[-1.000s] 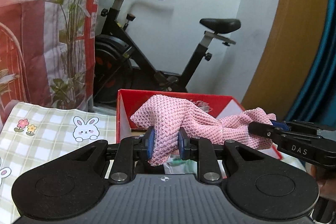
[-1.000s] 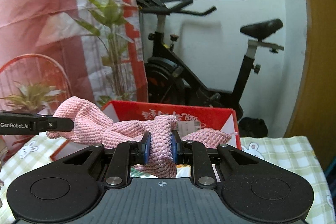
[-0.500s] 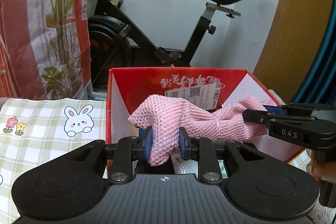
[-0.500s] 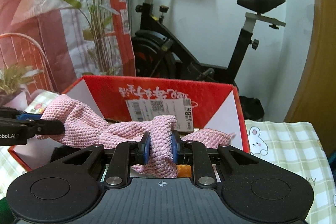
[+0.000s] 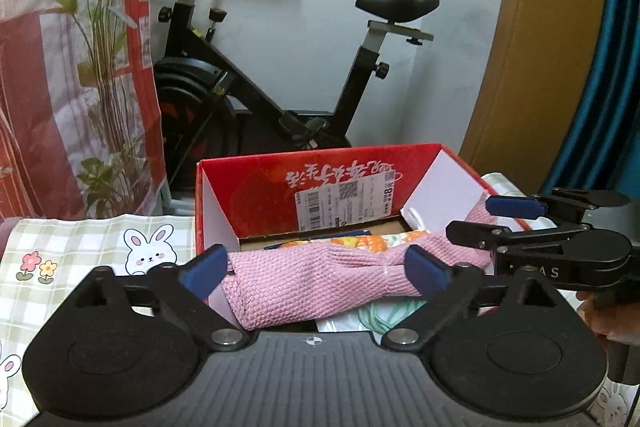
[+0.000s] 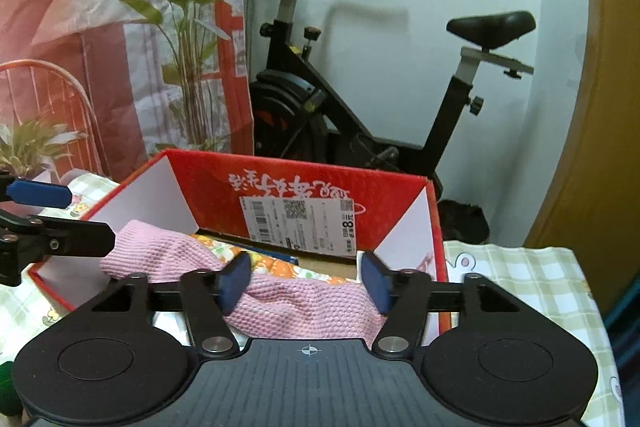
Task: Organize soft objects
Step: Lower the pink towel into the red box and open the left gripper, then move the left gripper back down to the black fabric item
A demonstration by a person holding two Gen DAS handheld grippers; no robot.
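Pink knitted cloth (image 5: 316,279) lies stretched across the open red box (image 5: 248,183), on top of flowered fabric (image 6: 280,267) inside; the left gripper (image 5: 316,267) is opening, its blue pads wide apart with the cloth lying loose between them; the right gripper (image 6: 306,279) is opening too, its pads clear of the cloth; the box stands on a checked tablecloth (image 5: 72,251).

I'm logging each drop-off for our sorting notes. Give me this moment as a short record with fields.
item: pink knitted cloth
container: red cardboard box, open top
cloth position: lying across the box's contents
left gripper: jaws opening, pads clear of the cloth
right gripper: jaws opening, cloth between them, not pinched
beneath cloth: patterned fabric
surface: checked bunny tablecloth
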